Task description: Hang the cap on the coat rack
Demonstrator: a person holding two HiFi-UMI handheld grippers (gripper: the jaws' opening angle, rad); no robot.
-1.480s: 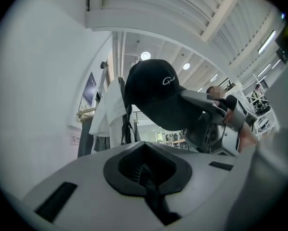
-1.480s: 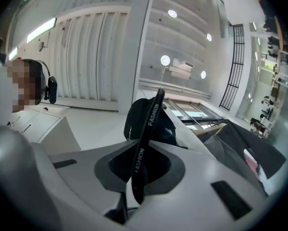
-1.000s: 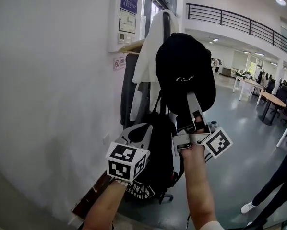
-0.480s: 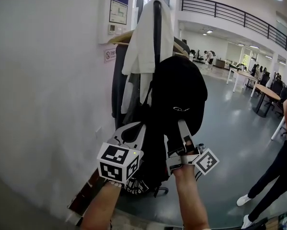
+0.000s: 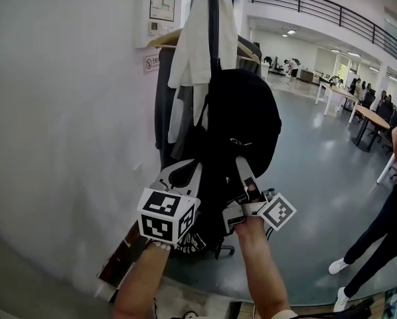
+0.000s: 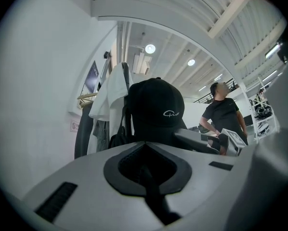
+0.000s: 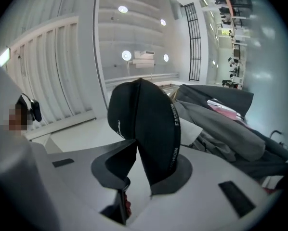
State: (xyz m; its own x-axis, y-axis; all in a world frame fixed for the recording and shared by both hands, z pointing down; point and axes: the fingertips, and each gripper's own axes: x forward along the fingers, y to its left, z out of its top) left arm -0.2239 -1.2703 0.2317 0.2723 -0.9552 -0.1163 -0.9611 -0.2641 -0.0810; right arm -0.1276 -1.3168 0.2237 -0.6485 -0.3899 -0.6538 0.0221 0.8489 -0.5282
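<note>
Down comes the cap (image 5: 243, 115) with the right gripper (image 5: 241, 163), jaws just opening around its brim (left gripper (image 5: 185, 175) closed, empty), so back out straight, no dragging it off the coat rack (image 5: 214, 18).

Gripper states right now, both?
Left gripper: jaws closed, empty.
Right gripper: jaws have just been opening; open, cap brim between them, not clamped.

Black cap (image 5: 245, 121) with a small white logo. White garment (image 5: 193, 45), grey coat (image 5: 164, 105), black bag (image 5: 212, 191). Left cube (image 5: 166, 216) and right cube (image 5: 278, 211): black-and-white square markers. White wall (image 5: 66, 111), glossy grey floor (image 5: 318, 178).
</note>
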